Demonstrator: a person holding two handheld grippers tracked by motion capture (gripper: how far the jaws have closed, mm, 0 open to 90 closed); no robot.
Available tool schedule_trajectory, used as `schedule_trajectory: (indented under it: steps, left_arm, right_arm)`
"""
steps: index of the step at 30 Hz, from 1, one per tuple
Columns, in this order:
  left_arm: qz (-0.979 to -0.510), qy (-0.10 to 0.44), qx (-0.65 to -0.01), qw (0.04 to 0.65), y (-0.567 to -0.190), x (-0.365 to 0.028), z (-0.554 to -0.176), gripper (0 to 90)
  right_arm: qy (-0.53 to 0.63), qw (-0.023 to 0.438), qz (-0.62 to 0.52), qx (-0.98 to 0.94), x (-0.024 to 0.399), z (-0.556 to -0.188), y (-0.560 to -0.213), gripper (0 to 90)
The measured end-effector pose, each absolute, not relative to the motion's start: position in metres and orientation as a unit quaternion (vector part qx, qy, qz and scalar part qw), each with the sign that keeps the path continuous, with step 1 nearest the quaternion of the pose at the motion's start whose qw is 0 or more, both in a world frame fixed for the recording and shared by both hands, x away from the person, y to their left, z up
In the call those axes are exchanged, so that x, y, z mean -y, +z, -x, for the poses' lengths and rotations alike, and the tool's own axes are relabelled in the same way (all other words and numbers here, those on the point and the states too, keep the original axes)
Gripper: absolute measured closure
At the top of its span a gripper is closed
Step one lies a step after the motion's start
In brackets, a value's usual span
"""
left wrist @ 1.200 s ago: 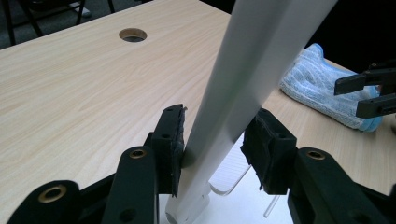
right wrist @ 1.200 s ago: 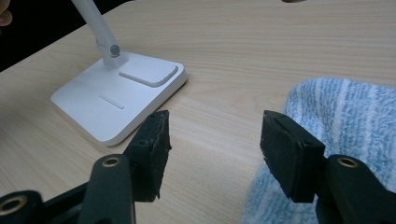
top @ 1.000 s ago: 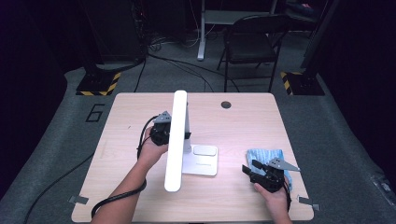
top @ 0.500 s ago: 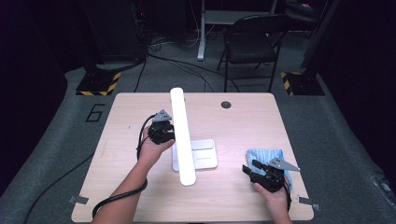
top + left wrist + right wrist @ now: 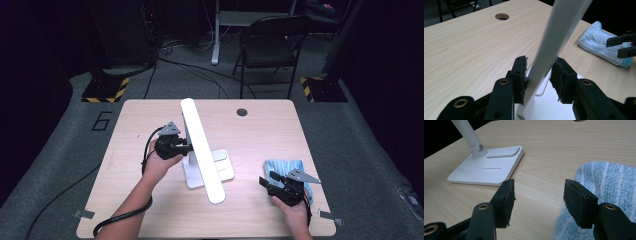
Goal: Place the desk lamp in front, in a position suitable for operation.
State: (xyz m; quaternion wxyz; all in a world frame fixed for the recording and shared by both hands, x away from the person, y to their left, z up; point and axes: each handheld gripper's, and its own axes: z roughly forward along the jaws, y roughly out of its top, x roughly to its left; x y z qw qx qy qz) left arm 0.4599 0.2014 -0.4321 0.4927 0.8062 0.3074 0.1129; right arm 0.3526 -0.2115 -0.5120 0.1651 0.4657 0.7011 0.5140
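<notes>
Dark room, folding chair (image 5: 266, 47), grey floor (image 5: 60, 135)

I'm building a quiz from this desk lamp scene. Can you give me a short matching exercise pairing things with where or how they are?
Things:
1. lamp arm
2. blue cloth
3. lamp base
4. right gripper

States:
A. flat on the table, white
B. open, nothing between its jaws
C. between the left gripper's jaws
D. lying beside the right gripper

Pairs: 1-C, 2-D, 3-A, 4-B
</notes>
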Motion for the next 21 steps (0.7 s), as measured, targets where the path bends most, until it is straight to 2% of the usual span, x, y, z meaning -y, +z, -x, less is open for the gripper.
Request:
schedule_trajectory:
  steps: [21]
  left_arm:
    - [-0.799, 0.14, -0.318, 0.49, -0.433, -0.2, -0.446, 71.8]
  right_arm:
    - [0.515, 0.16, -0.475, -0.696, 0.213, -0.352, -0.512, 41.8]
